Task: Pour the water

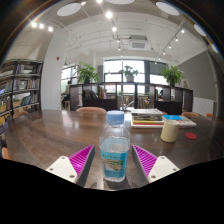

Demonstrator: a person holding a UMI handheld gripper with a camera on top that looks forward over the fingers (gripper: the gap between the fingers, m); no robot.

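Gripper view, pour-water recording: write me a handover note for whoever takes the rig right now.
Gripper: fingers open, one on either side of the water bottle, with a gap showing at each side.
Water bottle: upright on the wooden table, blue cap on, between the fingers.
Cup: pale, upright on the table beyond the fingers, off to the right. A stack of books lies behind it, and a small red thing beside it.
Done: gripper lined up on the bottle.
Left: close on the bottle, lift, carry to the cup, pour. Whether the cap is loose cannot be told.

Water bottle fills the finger gap; cup ahead right; bare table left.
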